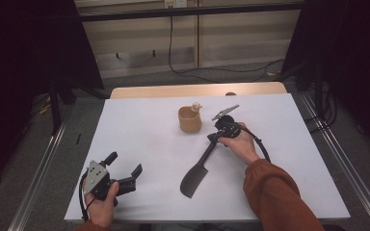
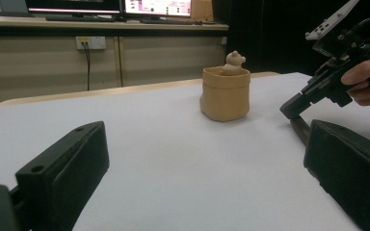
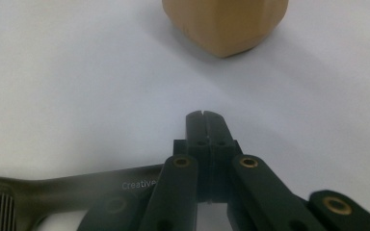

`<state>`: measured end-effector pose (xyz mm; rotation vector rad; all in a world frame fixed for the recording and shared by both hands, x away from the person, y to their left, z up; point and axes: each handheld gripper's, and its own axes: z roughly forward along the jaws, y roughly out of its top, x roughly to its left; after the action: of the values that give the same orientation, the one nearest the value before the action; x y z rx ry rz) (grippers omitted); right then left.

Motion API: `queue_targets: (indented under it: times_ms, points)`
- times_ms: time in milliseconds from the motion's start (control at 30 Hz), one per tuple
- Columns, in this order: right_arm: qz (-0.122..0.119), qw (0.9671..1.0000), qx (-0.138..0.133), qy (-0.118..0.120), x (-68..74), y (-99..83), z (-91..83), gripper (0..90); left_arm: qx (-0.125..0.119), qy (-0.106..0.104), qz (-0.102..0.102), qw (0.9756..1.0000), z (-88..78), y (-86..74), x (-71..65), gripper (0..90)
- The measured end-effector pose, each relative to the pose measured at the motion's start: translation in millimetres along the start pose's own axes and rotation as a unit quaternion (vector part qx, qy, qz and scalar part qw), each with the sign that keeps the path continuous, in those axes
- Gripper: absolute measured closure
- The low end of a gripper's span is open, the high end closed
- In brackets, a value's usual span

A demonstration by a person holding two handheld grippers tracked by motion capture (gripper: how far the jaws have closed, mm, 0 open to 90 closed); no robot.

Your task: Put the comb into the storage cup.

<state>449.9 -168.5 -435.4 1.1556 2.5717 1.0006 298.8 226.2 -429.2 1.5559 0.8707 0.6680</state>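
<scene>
A tan soft-walled cup stands upright near the middle of the white table, with a small bear figure peeking over its rim. A black spatula lies flat, its handle running up toward my right gripper. That gripper is shut, tips pressed together with nothing between them, right beside the handle's end, and the cup lies just ahead of it. My left gripper rests open and empty at the table's front left, facing the cup and the right gripper.
A wooden tabletop edge shows beyond the white sheet. Metal rails run along both sides of the table, and a black cable trails over the floor behind. Monitors stand on a counter in the left gripper view.
</scene>
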Motion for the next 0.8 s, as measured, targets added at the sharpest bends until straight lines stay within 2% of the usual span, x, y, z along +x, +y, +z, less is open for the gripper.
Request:
queue_targets:
  times_ms: [500, 800]
  points:
    - [0.000, 0.9999, 0.016, -0.005, -2.4, -6.6, 3.6, 90.0, -0.001, -0.001, -0.003, 1.0000, 0.1, -0.2, 0.0, 2.1]
    - [-0.003, 0.9999, 0.014, -0.007, -3.8, -11.8, 3.5, 90.0, 0.000, -0.003, -0.005, 1.0000, 0.7, -0.5, -0.8, 2.1]
